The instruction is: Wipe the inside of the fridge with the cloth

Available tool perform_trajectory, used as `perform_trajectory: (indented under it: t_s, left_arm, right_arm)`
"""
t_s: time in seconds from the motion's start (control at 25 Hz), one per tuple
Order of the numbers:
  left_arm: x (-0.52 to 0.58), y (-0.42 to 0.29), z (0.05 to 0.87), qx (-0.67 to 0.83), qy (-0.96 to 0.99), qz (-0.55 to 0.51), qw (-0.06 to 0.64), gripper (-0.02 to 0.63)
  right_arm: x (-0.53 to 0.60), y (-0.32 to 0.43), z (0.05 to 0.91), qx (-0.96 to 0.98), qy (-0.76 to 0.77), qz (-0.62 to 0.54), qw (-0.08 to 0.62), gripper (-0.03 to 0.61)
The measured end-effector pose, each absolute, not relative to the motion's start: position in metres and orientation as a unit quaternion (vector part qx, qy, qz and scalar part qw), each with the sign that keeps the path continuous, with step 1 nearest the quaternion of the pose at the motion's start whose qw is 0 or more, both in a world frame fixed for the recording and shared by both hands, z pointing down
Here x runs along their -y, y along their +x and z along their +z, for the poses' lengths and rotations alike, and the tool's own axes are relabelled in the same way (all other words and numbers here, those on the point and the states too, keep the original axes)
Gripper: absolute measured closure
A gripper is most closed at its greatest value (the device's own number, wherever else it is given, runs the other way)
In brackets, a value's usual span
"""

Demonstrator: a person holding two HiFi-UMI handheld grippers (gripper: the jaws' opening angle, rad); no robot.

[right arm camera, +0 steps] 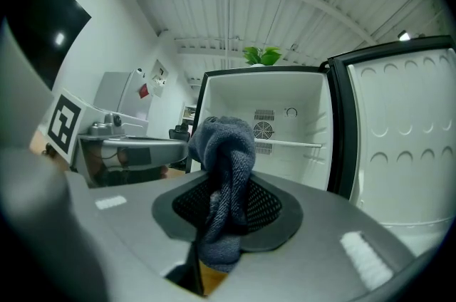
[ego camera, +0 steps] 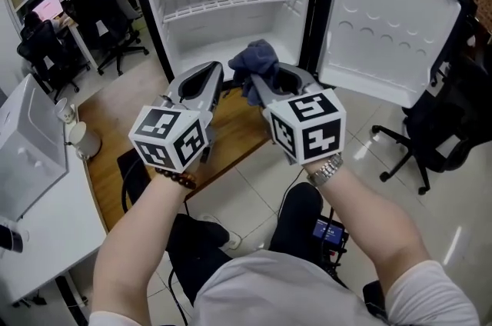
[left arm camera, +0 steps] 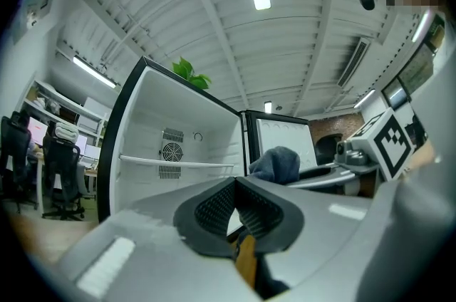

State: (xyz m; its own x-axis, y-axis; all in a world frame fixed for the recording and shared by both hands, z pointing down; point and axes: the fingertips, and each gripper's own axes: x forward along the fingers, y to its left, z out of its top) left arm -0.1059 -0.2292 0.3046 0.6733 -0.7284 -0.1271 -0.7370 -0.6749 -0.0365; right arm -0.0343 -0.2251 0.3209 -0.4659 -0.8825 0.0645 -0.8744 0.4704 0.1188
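A small black fridge [ego camera: 231, 9] stands open in front of me, its white inside bare but for one wire shelf [ego camera: 231, 5]. My right gripper [ego camera: 265, 82] is shut on a bunched blue-grey cloth [ego camera: 255, 63], which sticks up from between the jaws just in front of the fridge opening. The cloth [right arm camera: 226, 172] fills the jaws in the right gripper view. My left gripper [ego camera: 215, 82] is shut with nothing in it, level with the right one and to its left. In the left gripper view the cloth [left arm camera: 278, 164] shows beside the fridge [left arm camera: 178, 144].
The fridge door [ego camera: 392, 24] hangs wide open on the right, its white inner side facing me. A black office chair [ego camera: 442, 124] stands right of the door. A white desk [ego camera: 38, 186] runs along the left, with more chairs [ego camera: 100, 17] and monitors behind.
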Motion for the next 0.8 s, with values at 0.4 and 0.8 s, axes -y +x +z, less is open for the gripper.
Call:
perform_trajectory:
  t_s: [0.4,0.8]
  left_arm:
    - [0.224,-0.102,0.303,-0.403,-0.913,0.044,0.048,0.607]
    - [0.224,-0.097,0.304,-0.405,-0.912,0.042,0.047,0.607]
  right_arm:
    - [0.222,-0.029,0.325,0.857,0.512,-0.031,0.057,0.479]
    - [0.221,-0.023,0.329,0.856,0.513,-0.029,0.059,0.479]
